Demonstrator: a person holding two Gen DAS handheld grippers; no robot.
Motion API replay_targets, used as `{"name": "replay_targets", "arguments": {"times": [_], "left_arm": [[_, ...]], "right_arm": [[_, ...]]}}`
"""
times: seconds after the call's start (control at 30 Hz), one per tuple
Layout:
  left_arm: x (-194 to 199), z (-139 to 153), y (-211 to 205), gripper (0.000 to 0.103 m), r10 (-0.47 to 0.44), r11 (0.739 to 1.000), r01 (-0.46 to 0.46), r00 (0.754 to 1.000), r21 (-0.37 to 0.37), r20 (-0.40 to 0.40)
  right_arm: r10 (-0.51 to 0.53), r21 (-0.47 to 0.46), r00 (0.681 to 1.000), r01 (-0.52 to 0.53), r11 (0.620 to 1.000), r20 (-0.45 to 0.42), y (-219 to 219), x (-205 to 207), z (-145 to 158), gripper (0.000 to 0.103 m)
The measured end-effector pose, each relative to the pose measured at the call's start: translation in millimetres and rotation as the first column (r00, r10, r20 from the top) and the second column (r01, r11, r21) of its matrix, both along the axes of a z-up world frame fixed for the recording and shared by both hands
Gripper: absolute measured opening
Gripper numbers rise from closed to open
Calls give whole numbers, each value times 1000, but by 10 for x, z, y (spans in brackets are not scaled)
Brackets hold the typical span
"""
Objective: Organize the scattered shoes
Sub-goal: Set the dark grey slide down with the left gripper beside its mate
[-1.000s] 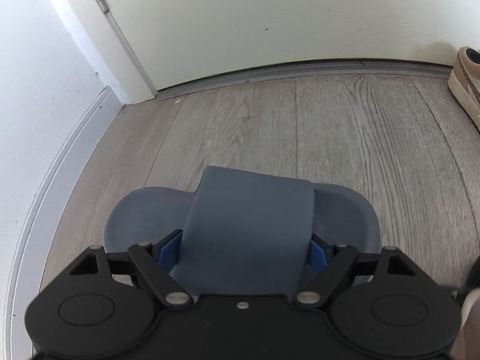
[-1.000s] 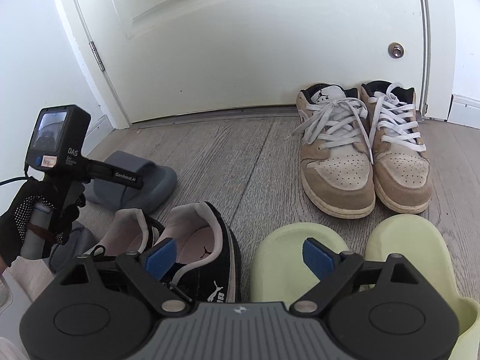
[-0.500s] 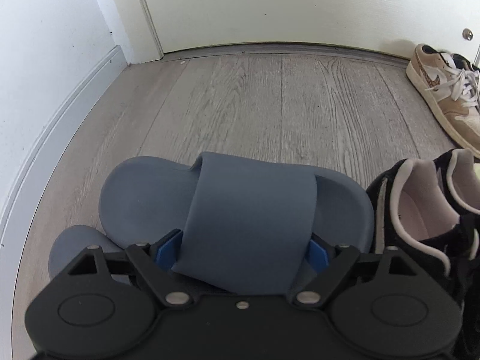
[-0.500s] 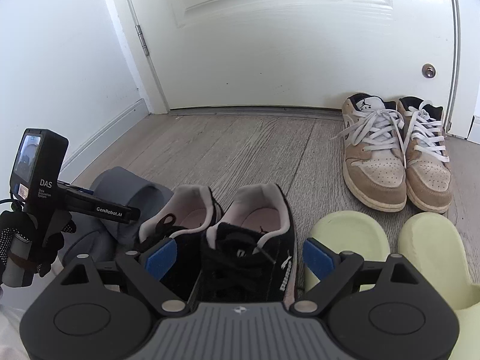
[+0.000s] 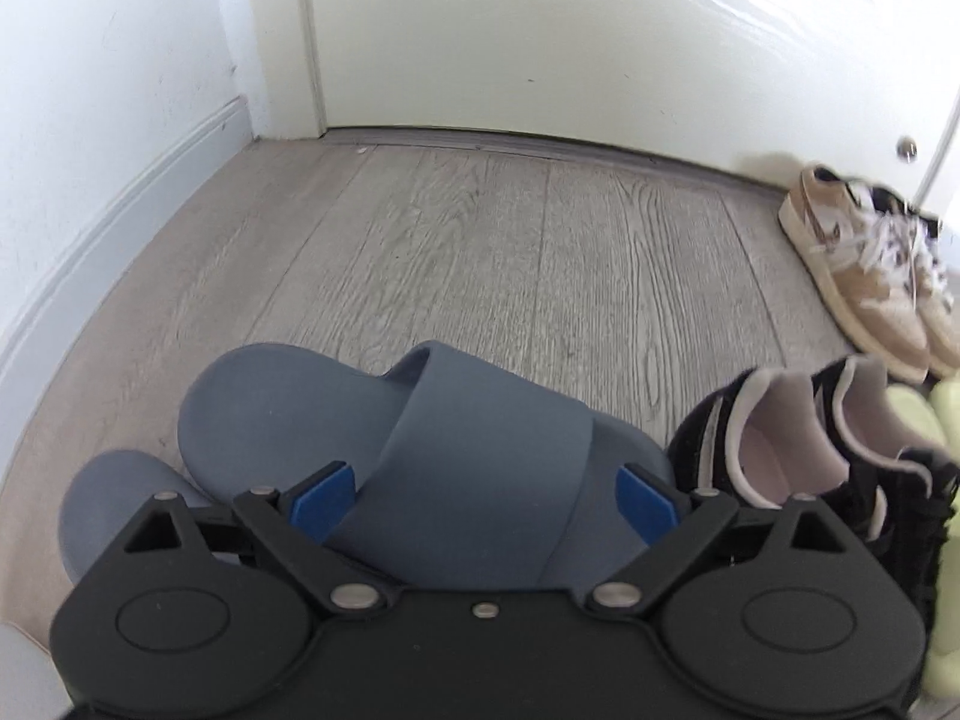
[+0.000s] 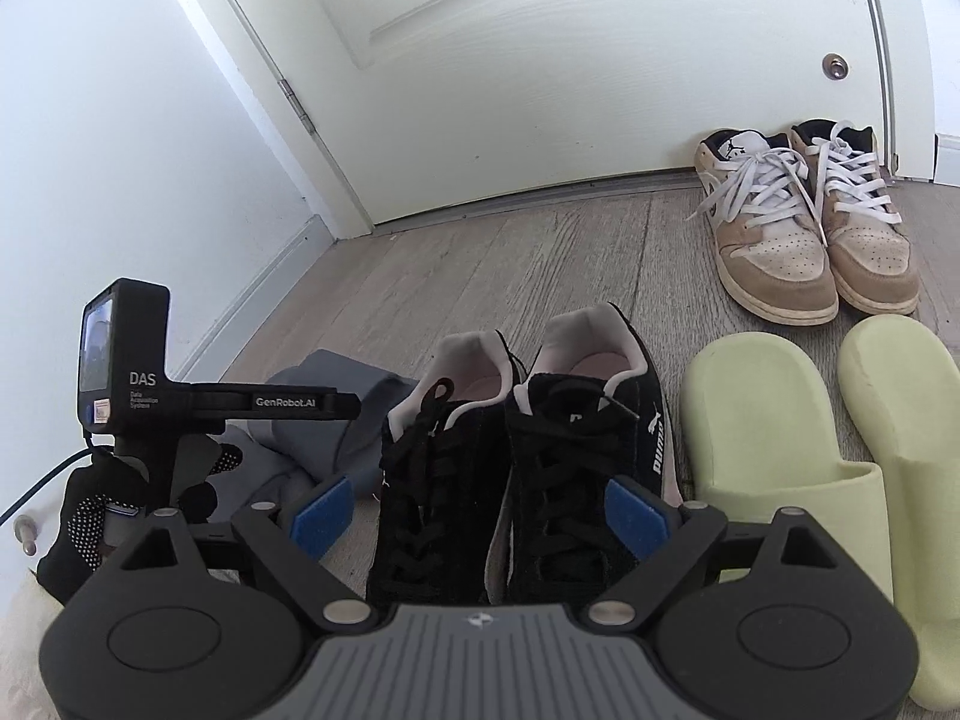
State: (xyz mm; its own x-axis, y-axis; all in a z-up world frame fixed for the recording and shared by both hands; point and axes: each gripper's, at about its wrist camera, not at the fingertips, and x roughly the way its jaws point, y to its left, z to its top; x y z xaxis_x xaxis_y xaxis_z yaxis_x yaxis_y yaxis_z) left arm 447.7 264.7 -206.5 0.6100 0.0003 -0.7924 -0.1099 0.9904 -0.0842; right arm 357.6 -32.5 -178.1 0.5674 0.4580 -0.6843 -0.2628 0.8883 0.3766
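Straddling the strap of the blue-grey slide, the left gripper clamps it crosswise to its long axis beside its mate, while the right gripper hangs open over the black sneakers

Your left gripper is black with blue fingertip pads and silver screws; your glove is black, white-dotted.

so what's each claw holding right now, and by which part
Left claw grips the blue-grey slide across its strap. Right claw is open above the black sneakers, holding nothing.
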Motion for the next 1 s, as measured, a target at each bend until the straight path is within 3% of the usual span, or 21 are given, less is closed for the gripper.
{"name": "replay_targets", "arguments": {"times": [0.07, 0.13, 0.27, 0.37, 0.4, 0.43, 0.5, 0.67, 0.77, 0.8, 0.87, 0.93, 0.97, 1.0], "left_arm": [[-94, 116, 128, 95, 75, 997, -73, 995, -21, 72], [-233, 266, 291, 95, 184, 983, -177, 969, -53, 163], [-503, 402, 485, 95, 404, 912, -410, 891, -15, 206], [-856, 362, 648, 94, 584, 808, -588, 789, -40, 192], [-971, 359, 724, 95, 641, 763, -643, 744, -58, 189], [-1086, 366, 836, 94, 712, 698, -711, 679, -83, 180], [-1208, 387, 1033, 94, 794, 607, -781, 584, -147, 168], [-1060, 496, 1415, 95, 849, 528, -816, 512, -235, 128], [-881, 560, 1626, 95, 884, 467, -839, 452, -280, 120], [-828, 545, 1704, 95, 887, 461, -841, 444, -285, 125], [-849, 464, 1722, 95, 879, 477, -845, 455, -243, 144], [-973, 305, 1731, 94, 908, 417, -896, 406, -152, 99], [-1005, 280, 1811, 94, 917, 399, -904, 392, -152, 73], [-1036, 277, 1908, 94, 916, 401, -898, 395, -183, 70]], "right_arm": [[-4, 5, 1000, 4, 1000, -2, -10, -26, -1, 92], [-1, 5, 1000, 1, 1000, -1, 0, -49, -7, 92], [24, -1, 1000, -24, 1000, 4, 69, -87, -25, 92], [92, -6, 996, -91, 996, 22, 228, -107, -38, 92], [122, -9, 992, -122, 992, 32, 302, -115, -37, 92], [155, -12, 987, -155, 988, 44, 383, -123, -34, 92], [208, -25, 976, -207, 978, 65, 543, -124, -24, 92], [356, -90, 928, -348, 933, 110, 1131, -1, -24, 92], [427, -94, 899, -419, 903, 99, 1418, 196, -42, 92], [444, -90, 891, -437, 895, 93, 1489, 249, -55, 92], [486, -85, 870, -480, 873, 81, 1650, 311, -109, 92], [543, -94, 836, -536, 839, 77, 1828, 343, -181, 92], [583, -113, 809, -573, 811, 82, 1924, 333, -229, 92], [626, -129, 774, -615, 778, 89, 2014, 322, -277, 92]]}}
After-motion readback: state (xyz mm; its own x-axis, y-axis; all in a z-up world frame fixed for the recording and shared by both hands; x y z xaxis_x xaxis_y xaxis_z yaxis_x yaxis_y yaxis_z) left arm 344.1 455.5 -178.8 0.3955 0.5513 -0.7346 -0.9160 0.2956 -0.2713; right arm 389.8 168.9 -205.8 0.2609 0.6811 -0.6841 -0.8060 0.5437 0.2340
